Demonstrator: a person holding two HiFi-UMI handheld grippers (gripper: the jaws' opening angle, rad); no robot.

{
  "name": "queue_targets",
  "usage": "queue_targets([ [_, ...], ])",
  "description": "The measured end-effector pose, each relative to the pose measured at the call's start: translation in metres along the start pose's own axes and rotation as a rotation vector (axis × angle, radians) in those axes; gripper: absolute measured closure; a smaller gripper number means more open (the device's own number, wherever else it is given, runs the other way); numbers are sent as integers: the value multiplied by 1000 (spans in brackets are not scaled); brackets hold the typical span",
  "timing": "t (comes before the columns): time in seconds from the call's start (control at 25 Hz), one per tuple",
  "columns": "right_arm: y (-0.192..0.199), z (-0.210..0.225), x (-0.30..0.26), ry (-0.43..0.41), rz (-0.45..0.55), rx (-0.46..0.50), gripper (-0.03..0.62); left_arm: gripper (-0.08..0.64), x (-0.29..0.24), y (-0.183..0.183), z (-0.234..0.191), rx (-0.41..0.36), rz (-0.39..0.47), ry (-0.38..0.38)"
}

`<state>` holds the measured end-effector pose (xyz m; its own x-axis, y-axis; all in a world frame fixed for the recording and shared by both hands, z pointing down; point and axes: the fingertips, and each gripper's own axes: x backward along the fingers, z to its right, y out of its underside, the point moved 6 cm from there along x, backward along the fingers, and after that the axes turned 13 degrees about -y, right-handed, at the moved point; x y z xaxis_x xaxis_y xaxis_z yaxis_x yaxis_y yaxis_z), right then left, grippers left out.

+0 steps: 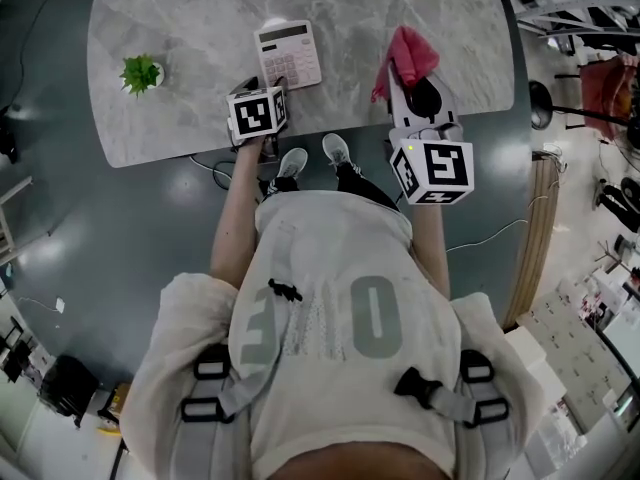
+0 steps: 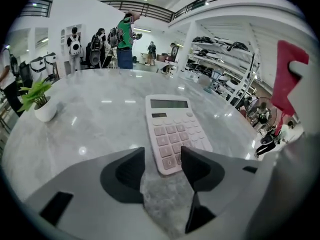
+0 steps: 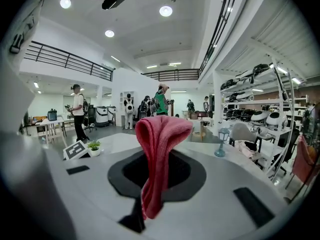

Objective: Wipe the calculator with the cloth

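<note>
A pale pink calculator [image 1: 288, 54] lies flat on the grey marble table [image 1: 190, 18], near its front edge. My left gripper [image 1: 275, 86] points down at the calculator's near end. In the left gripper view the calculator [image 2: 175, 129] reaches in between the jaws of the left gripper [image 2: 163, 166]. The right-hand jaw overlaps its near corner, bare table shows in the gap, and the jaws stand open. My right gripper [image 1: 407, 72] is shut on a red cloth [image 1: 408, 54] above the table's front right. In the right gripper view the cloth [image 3: 160, 129] stands up from the right gripper [image 3: 156, 161] and hangs down over it.
A small green plant in a white pot [image 1: 141, 72] stands on the table's left side, well away from the calculator. The person's feet [image 1: 315, 156] are just below the table's front edge. Several people [image 2: 122, 44] and shelving stand far behind the table.
</note>
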<state>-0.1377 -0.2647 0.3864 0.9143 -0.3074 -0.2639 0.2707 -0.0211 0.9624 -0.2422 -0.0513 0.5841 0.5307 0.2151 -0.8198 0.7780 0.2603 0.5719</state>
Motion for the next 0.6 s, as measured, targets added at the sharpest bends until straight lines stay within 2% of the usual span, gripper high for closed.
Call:
queue_targets([
  [0.2, 2, 0, -1, -1, -10, 3, 537, 377, -3, 0, 3, 12, -16, 48],
  [0.36, 1, -2, 1, -10, -20, 14, 535, 385, -1, 1, 3, 10, -12, 72],
  [0.6, -1, -4, -4, -27, -22, 27, 535, 390, -4, 3, 1, 68, -12, 96],
])
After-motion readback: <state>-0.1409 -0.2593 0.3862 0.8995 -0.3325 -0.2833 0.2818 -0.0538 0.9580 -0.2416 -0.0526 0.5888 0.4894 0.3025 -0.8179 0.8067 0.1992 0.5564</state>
